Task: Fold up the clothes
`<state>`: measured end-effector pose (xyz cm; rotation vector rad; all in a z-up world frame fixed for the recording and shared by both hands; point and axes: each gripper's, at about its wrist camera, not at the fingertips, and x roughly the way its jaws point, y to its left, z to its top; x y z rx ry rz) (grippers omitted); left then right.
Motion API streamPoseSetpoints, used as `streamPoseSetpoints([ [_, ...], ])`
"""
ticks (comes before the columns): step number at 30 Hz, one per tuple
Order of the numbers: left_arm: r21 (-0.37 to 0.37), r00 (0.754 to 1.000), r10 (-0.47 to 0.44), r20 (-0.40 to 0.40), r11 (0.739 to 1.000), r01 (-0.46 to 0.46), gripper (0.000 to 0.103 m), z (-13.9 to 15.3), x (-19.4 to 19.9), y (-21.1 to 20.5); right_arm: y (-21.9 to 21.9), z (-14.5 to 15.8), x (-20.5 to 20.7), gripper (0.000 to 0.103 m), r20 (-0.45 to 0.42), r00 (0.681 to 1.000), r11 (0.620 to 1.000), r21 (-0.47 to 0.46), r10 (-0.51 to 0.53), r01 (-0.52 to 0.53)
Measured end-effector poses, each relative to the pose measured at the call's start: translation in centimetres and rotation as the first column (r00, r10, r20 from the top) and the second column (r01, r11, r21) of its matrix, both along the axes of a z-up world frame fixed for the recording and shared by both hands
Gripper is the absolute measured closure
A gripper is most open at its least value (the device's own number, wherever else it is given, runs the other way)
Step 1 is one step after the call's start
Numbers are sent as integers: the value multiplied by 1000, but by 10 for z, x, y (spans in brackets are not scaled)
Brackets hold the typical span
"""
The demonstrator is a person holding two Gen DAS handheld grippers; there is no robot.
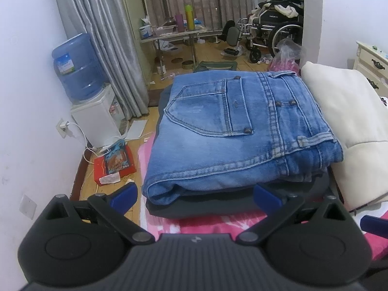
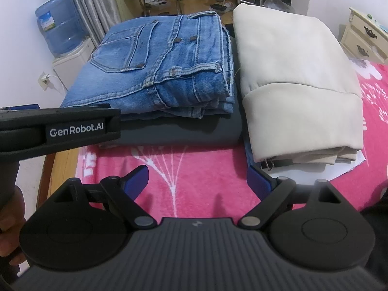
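Folded blue jeans [image 1: 237, 126] [image 2: 160, 68] lie on top of a folded dark grey garment [image 1: 218, 206] [image 2: 181, 131] on a pink flowered blanket [image 2: 194, 169]. To their right lies a folded cream garment [image 2: 295, 77] [image 1: 351, 121]. My left gripper [image 1: 195, 195] stands open just in front of the jeans stack, nothing between its blue pads. My right gripper [image 2: 197, 181] is open over the bare blanket, in front of both piles, its right pad close to the cream garment's near edge. The left gripper's black body [image 2: 60, 128] crosses the right wrist view at the left.
A water dispenser [image 1: 80, 82] with a blue bottle stands against the left wall, with a socket and cable beside it. Papers and a red packet [image 1: 114, 165] litter the wooden floor. A wheelchair [image 1: 274, 31] and a cluttered table [image 1: 174, 34] stand behind. A cream dresser [image 2: 366, 38] stands at the right.
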<state>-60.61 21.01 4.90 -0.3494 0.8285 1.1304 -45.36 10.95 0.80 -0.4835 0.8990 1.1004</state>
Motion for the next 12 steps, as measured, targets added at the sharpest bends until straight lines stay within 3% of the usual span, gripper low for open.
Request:
streamPoseSetpoints([
  [12, -9, 1000, 8, 1, 1000, -8, 1, -2, -1, 2, 3, 1, -4, 15, 4, 1000, 1000, -2, 1, -1],
])
